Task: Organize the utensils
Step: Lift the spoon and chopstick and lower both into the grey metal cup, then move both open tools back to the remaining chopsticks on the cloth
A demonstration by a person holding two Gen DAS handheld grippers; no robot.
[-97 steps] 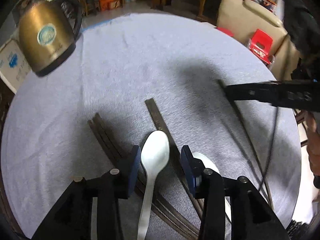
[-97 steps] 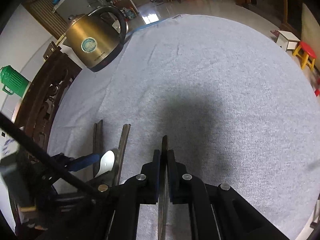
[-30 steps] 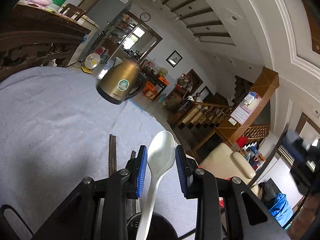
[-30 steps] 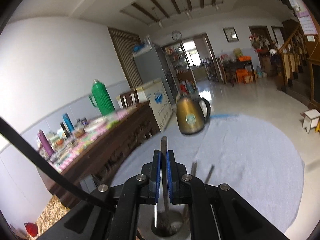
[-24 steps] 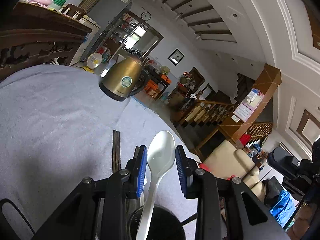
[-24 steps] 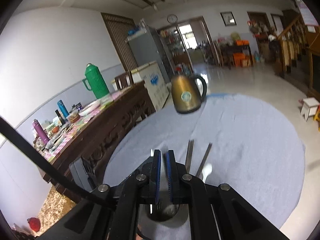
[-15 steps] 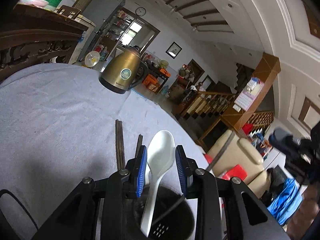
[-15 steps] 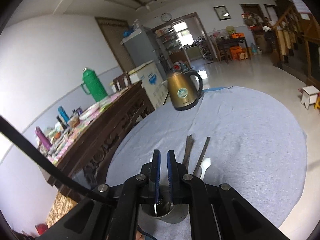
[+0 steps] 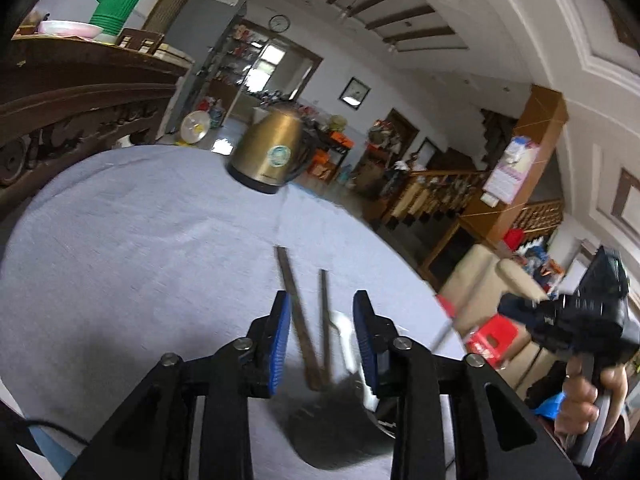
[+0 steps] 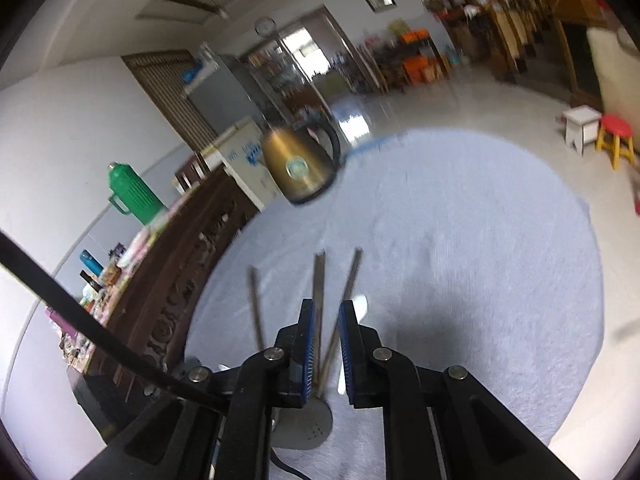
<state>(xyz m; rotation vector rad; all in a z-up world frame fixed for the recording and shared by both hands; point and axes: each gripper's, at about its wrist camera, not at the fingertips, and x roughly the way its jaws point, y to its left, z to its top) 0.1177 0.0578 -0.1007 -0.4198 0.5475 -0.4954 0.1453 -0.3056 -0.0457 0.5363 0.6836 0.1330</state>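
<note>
the utensil holder (image 9: 340,416), a dark perforated cup on the grey tablecloth (image 9: 140,248), sits low and close under both grippers, blurred in both views. inside it i can make out dark chopsticks (image 9: 298,312) leaning up and out and a white spoon (image 9: 344,340) standing beside them; how many sticks there are is hard to tell.

the left gripper (image 9: 320,340) is spread wide with nothing between its blue pads. the right gripper (image 10: 325,346) stands at a narrower gap, also gripping nothing that i can see, with the chopsticks (image 10: 318,300) showing through the gap from behind.

the risk, as i judge it: the cup looks light and top-heavy with long sticks leaning to one side, so a finger or the trailing cable (image 10: 92,344) catching a chopstick during a pull-away could tip the holder or flick a utensil back onto the cloth.

the brass kettle (image 9: 272,156) stands well apart at the far edge of the table.
</note>
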